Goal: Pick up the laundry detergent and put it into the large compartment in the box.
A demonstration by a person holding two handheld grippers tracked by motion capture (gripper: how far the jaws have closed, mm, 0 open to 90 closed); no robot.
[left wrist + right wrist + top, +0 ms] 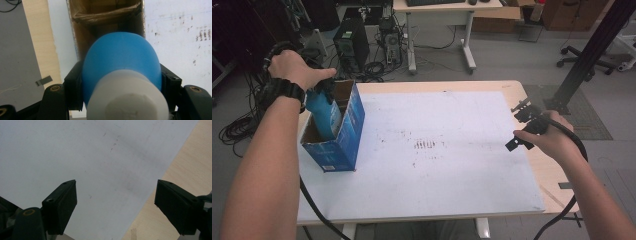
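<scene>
I am pinching the blue bottle (120,65) in my left gripper (120,87), lower part already inside the blue carton (343,135), release pending, while my right gripper (116,202) is hanging spread and empty.

The high view looks down on the white board (452,150); both gripper views face it closely.

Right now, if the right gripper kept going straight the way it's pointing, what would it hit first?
Probably the white sheet on the table, near its right edge. The right gripper is open and empty, with nothing visible between.
</scene>
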